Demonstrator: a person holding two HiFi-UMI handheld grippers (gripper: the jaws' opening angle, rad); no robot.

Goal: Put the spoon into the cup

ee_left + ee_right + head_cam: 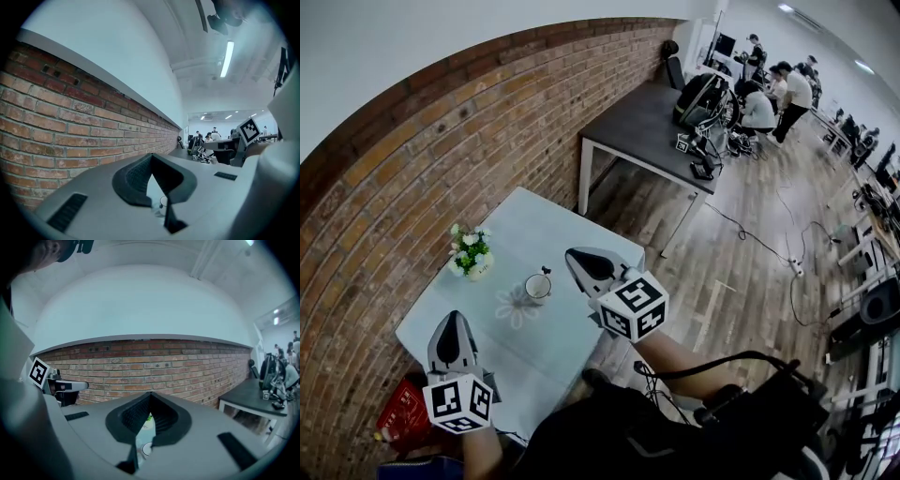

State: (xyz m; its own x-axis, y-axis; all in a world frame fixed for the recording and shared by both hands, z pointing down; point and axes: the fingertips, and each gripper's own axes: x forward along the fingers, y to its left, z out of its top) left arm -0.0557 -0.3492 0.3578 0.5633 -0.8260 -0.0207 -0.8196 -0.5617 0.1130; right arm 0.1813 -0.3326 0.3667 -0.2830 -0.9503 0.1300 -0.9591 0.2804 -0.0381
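Spoon point(546, 272) stands in the cup point(538, 288) on the desk point(553, 220). My right hand-held gripper point(578, 258), just beside it, and left hand-held gripper point(453, 323): both pressed together, empty. A careless swing could clip the handle, tipping it.

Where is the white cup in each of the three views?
Head view: cup on the pale table, left of centre.
Left gripper view: cup low, just right of the middle.
Right gripper view: cup low, just left of the middle.
Shared landmark: the brick wall behind the table, in all three views.
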